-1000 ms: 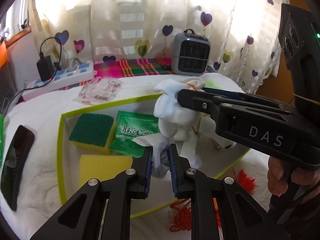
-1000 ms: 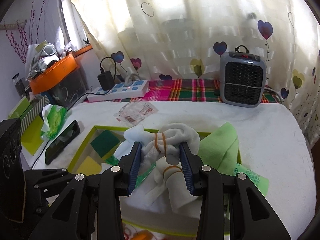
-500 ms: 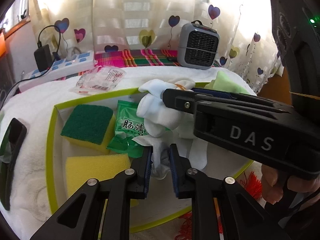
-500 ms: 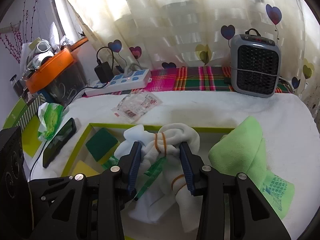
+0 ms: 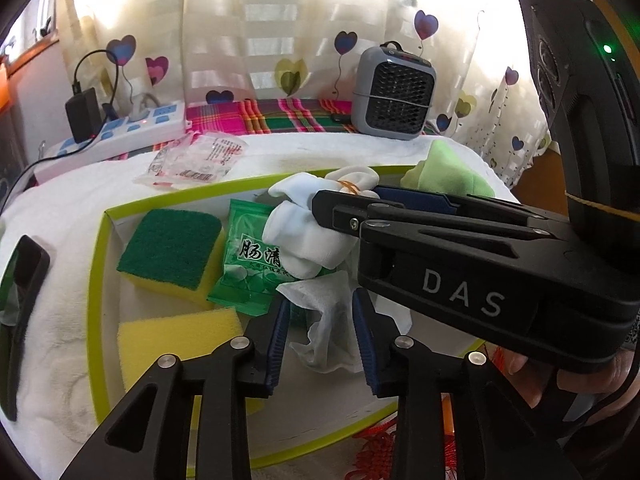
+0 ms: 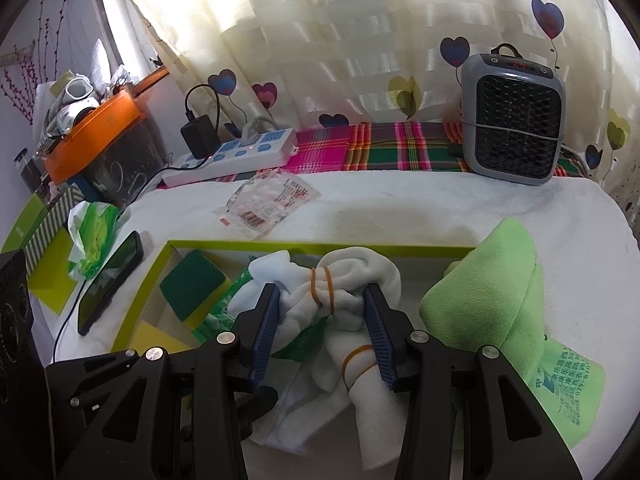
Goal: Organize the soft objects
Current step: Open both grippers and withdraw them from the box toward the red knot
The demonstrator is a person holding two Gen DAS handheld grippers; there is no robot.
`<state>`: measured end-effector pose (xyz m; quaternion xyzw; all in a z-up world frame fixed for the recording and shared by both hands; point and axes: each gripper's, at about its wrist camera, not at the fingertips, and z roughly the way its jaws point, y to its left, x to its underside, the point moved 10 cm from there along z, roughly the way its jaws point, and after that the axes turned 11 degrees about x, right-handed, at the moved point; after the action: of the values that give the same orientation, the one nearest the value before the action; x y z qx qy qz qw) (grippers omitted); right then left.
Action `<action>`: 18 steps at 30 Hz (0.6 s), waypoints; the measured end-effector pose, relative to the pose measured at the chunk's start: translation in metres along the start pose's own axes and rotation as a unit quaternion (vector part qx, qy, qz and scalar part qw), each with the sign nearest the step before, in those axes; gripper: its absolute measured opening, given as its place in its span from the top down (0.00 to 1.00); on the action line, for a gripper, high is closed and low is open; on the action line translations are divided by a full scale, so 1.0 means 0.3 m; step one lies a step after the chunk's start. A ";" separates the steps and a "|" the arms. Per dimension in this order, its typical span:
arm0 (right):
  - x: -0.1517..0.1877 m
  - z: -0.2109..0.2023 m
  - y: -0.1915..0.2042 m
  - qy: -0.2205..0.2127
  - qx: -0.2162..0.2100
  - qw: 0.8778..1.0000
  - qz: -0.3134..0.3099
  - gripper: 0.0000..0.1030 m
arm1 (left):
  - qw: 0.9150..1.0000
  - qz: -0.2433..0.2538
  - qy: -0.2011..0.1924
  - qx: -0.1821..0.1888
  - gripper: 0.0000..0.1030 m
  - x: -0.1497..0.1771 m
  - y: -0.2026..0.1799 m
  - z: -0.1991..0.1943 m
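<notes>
A green-rimmed white tray holds a green-topped yellow sponge, a plain yellow sponge, a green packet and a crumpled white wipe. My left gripper is open, its fingers on either side of the wipe. My right gripper is shut on a white cloth bundle tied with orange rubber bands, over the tray. A light green cloth lies at the tray's right end.
A grey heater and a white power strip stand at the back on a plaid cloth. A clear plastic packet lies behind the tray. A black phone and green tissue pack lie left of it.
My left gripper has opened and let go of the white wipe, which now lies loose in the tray. My right gripper has kept hold of the cloth bundle and lowered it toward the tray.
</notes>
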<state>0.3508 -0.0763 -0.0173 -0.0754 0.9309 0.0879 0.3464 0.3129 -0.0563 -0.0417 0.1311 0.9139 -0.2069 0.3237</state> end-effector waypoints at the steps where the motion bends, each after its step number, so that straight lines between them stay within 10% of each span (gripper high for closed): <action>1: 0.001 -0.002 0.001 0.000 0.000 1.000 0.000 0.56 | 1.000 0.000 -0.001 -0.002 0.69 -0.001 0.001 -0.002; 18: 0.013 -0.046 0.001 -0.006 -0.002 1.000 0.008 0.49 | 1.000 -0.002 -0.008 -0.008 0.54 0.019 0.005 -0.059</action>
<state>0.3392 -0.0794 -0.0096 -0.0683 0.9290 0.0933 0.3515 0.2997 -0.0461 -0.0334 0.1247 0.9131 -0.2012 0.3321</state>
